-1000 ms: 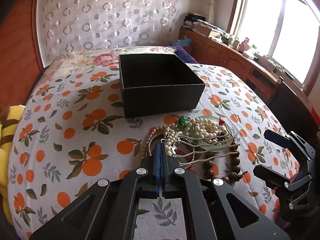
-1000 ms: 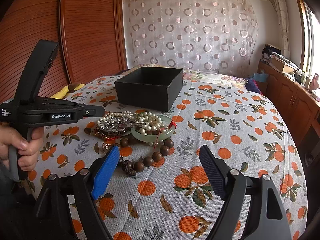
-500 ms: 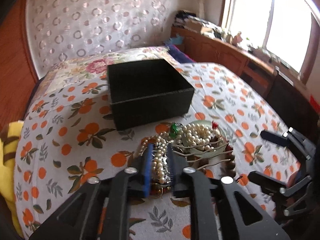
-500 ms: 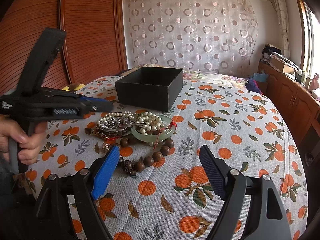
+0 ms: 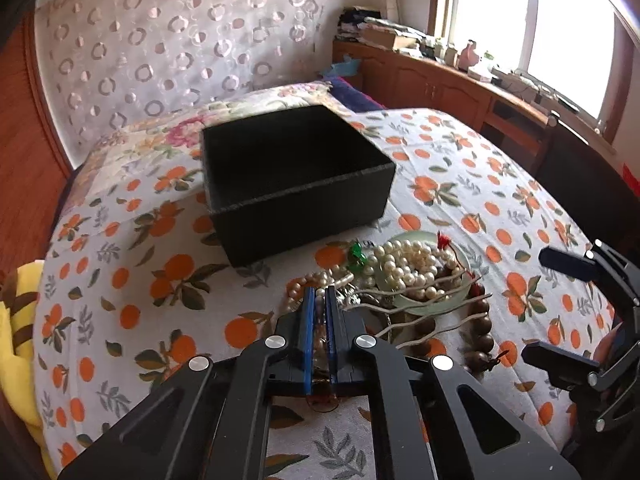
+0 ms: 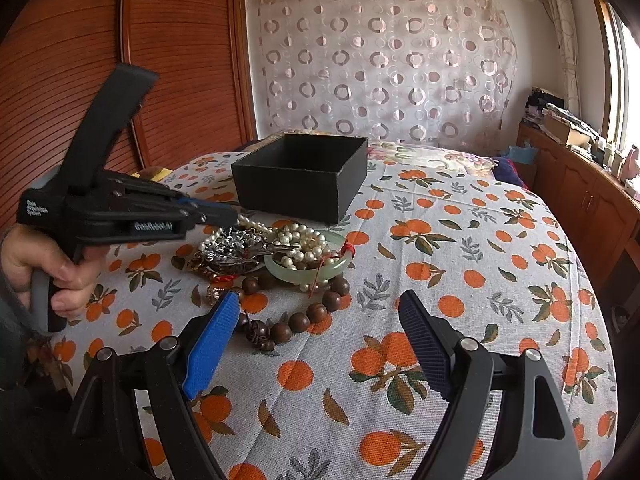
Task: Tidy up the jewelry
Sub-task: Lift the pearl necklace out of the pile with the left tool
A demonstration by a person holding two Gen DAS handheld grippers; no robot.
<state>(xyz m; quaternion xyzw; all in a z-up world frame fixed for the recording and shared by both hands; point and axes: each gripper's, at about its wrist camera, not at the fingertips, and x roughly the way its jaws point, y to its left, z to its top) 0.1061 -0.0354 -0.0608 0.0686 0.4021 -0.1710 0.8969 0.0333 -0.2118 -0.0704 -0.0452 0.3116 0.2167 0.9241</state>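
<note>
A: Box [image 5: 296,184] was bare inside as far as we saw, so nothing sorted yet. Whole heap sat just in front of it on the bedspread [image 5: 132,280].

B: Agreed. We counted pearls [image 5: 404,264] piled in and over the jade bangle [image 6: 280,270], a thinner pearl strand [image 5: 308,284] trailing off to the left, wood beads [image 6: 300,320] curling round the near side, plus a silver piece [image 6: 236,242] on top. All tangled w/ each other.

A: Left gripper [image 5: 319,294]?

B: Jaws had just shut, pinched on the strand at the heap's left edge. We saw small beads showing in the thin slit between the blue pads [image 5: 308,320]. From the right cam its tip [image 6: 224,216] sat low at the heap's far-left side, hand [image 6: 44,272] squeezing the handle.

A: Lifted at all?

B: Couldn't tell. Strand looked to be lying w/ the rest, no clear gap under it.

A: Right gripper [image 6: 320,332]?

B: Jaws wide apart, nothing between them. It hung over the cloth near the wood beads, not touching.

A: So progress approx zero: first pick gripped, not moved.

B: Yes, our guess. Left to do: carry the strand to the box, then pearls, bangle, wood beads, silver piece. Risk we judged: strand drags neighbours along, since it's knotted into the pile.
</note>
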